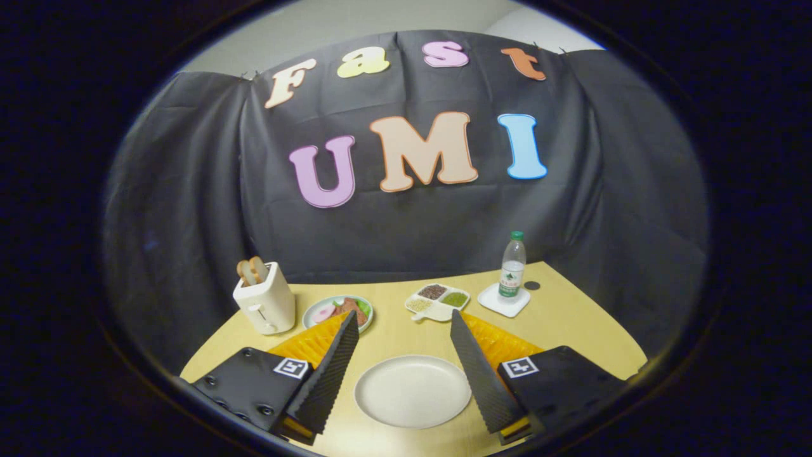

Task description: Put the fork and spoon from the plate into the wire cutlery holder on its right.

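The tongs [404, 325] stand wide apart, holding nothing, above the desk [571, 324]. A bare round plate [412, 390] lies between them; a toaster [264, 298] sits beyond.

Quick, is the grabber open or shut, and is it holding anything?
Gripper: open, holding nothing; its fingers stand apart on either side of the bare white plate.
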### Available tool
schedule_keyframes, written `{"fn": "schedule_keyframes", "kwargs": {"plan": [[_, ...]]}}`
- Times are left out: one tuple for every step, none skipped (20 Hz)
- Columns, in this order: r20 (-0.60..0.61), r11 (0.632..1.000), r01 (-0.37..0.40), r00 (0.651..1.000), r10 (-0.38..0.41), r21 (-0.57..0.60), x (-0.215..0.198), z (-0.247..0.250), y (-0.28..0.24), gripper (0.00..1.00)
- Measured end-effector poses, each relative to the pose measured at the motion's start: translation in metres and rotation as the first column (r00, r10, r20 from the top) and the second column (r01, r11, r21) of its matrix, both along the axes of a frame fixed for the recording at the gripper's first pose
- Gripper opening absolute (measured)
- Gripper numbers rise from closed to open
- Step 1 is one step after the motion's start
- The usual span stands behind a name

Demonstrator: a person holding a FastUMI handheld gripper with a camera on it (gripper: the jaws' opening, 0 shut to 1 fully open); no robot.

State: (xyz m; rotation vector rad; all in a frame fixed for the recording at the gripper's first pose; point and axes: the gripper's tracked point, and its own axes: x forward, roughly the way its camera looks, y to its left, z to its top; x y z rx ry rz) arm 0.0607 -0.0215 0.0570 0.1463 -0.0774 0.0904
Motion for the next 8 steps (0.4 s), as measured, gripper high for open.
{"fn": "schedule_keyframes", "kwargs": {"plan": [[0.005,1.000,-0.009,1.000,0.009,-0.007,-0.002,-0.002,0.001,0.94],[0.002,1.000,-0.011,1.000,0.011,-0.015,-0.003,-0.005,0.001,0.94],[-0.002,1.000,-0.013,1.000,0.013,-0.022,-0.004,-0.009,0.001,0.94],[-0.009,1.000,-0.014,1.000,0.013,-0.026,-0.005,-0.012,0.001,0.94],[-0.014,1.000,-0.014,1.000,0.014,-0.025,-0.005,-0.015,0.001,0.94],[-0.016,1.000,-0.014,1.000,0.014,-0.019,-0.005,-0.015,0.002,0.94],[-0.020,1.000,-0.014,1.000,0.014,-0.009,-0.005,-0.015,0.002,0.94],[-0.019,1.000,-0.014,1.000,0.014,-0.003,-0.006,-0.014,0.002,0.94]]}}
